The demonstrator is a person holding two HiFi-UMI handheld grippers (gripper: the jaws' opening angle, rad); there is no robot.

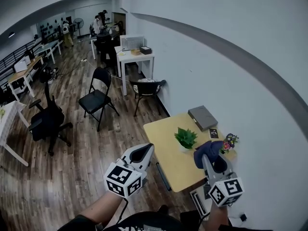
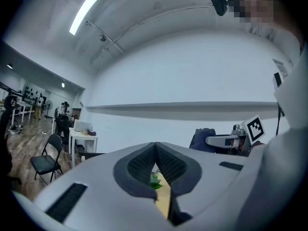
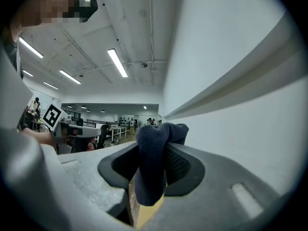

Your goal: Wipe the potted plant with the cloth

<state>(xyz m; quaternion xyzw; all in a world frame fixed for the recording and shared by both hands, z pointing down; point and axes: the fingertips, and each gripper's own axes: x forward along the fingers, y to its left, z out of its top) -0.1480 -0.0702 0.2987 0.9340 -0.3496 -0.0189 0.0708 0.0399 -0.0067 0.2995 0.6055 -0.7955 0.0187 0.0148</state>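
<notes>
A small green potted plant (image 1: 186, 138) in a white pot stands on the yellow table (image 1: 169, 155) by the white wall. My right gripper (image 1: 208, 154) is shut on a dark blue cloth (image 1: 207, 151), held level just right of the plant; in the right gripper view the cloth (image 3: 153, 163) hangs bunched between the pads. My left gripper (image 1: 144, 152) is shut and empty, held off the table's left edge. In the left gripper view the closed jaws frame a sliver of the plant (image 2: 155, 182) and the table top.
A grey box (image 1: 202, 117) lies at the table's far end, with a small dark card (image 1: 213, 133) and a bunch of flowers (image 1: 229, 141) near the wall. A black folding chair (image 1: 98, 97), an office chair (image 1: 47, 119) and white desks stand on the wooden floor.
</notes>
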